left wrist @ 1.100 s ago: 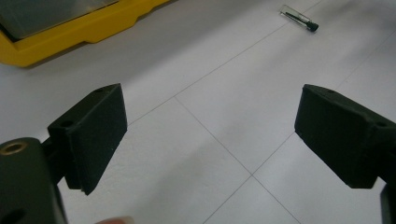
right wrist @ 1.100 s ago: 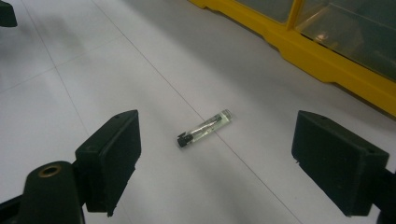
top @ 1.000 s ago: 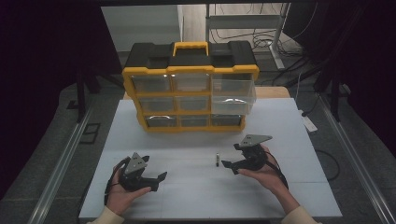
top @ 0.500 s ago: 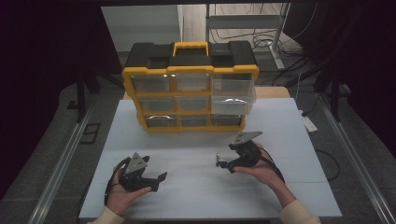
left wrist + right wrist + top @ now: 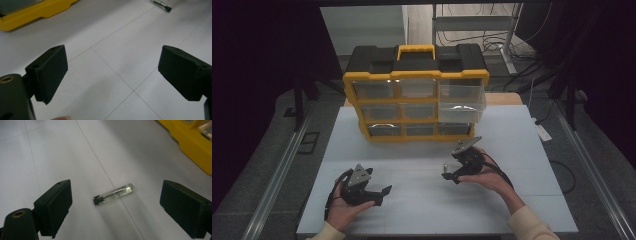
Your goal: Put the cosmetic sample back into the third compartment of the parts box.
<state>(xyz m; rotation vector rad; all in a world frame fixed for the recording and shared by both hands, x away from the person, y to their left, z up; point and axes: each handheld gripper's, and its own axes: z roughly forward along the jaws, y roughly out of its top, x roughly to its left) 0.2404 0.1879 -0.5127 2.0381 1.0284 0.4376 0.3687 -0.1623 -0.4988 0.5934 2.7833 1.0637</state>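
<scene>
The small clear tube [image 5: 114, 194] with a black cap lies flat on the white desk [image 5: 522, 200], just ahead of the right tongs [image 5: 113, 207] and between their jaws, which have just been opening and stand wide with nothing pressed. Its long axis runs slantwise across the gap, cap end toward the left jaw. The left tongs [image 5: 112, 77], also wide and empty, sit well apart from it, so the right hand is nearer

Both forearms reach in over the table. The right gripper [image 5: 451, 175] tilts downward, its jaws spread wide after opening further, while the left gripper [image 5: 379, 192] rests low, jaws wide apart.
</scene>
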